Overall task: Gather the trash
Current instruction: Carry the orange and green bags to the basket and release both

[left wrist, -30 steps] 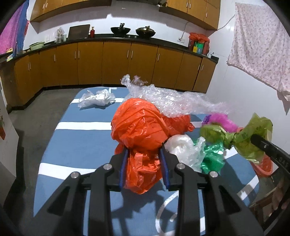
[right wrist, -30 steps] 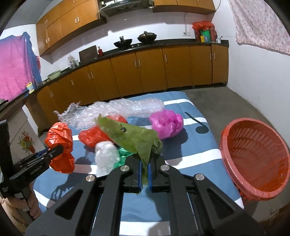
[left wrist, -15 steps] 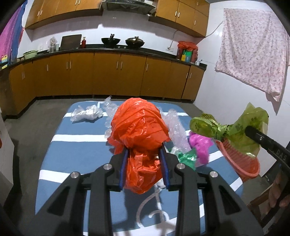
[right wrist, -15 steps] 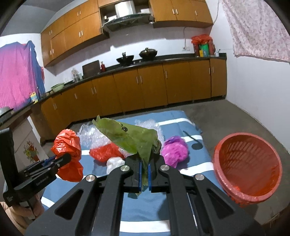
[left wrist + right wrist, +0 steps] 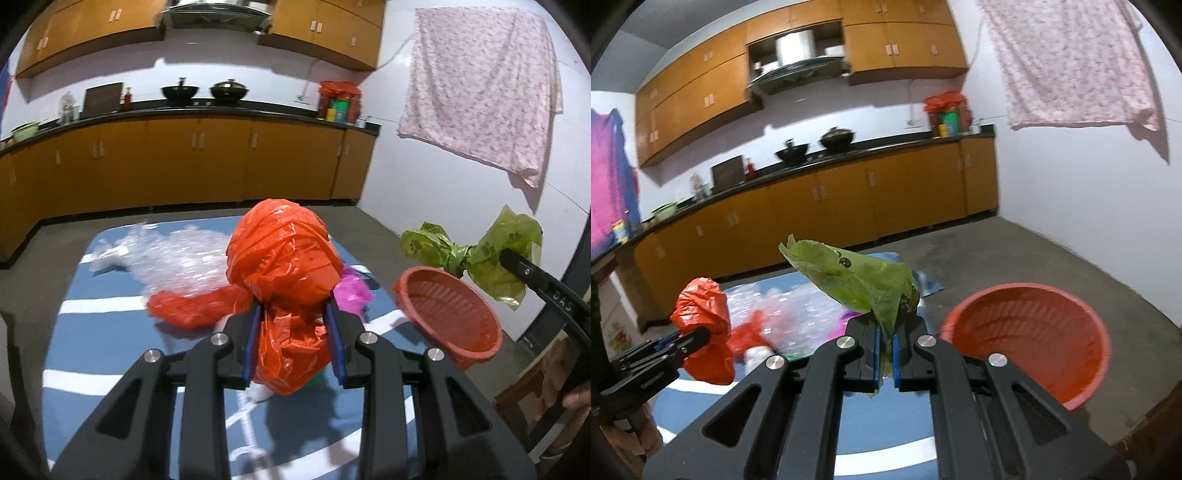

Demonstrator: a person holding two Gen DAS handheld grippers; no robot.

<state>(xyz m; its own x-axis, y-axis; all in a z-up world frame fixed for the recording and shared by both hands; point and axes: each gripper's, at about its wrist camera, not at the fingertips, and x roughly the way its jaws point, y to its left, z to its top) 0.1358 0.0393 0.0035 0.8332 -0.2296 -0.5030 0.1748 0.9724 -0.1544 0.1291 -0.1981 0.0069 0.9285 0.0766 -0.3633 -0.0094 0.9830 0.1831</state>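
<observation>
Dim indoor light is falling from above, throwing soft shadows under the wall cupboards (image 5: 92,33); motion blur is smearing the cabinets (image 5: 820,218), and fisheye edges are bending dark.

In your left wrist view, the orange bag (image 5: 282,266) hides the middle of the blue striped table (image 5: 103,332); at about 12 o'clock from it you see only the edges of the pink bag (image 5: 352,291) and the red bag (image 5: 192,306). The bubble wrap (image 5: 173,258) at 10 o'clock is blurred. The red basket (image 5: 1027,332) at 3 o'clock in your right wrist view is partly covered by the gripper frame. Behind the green bag (image 5: 864,284), the table's far end cannot be seen. Your hand (image 5: 576,400) is cut off by the edge.
</observation>
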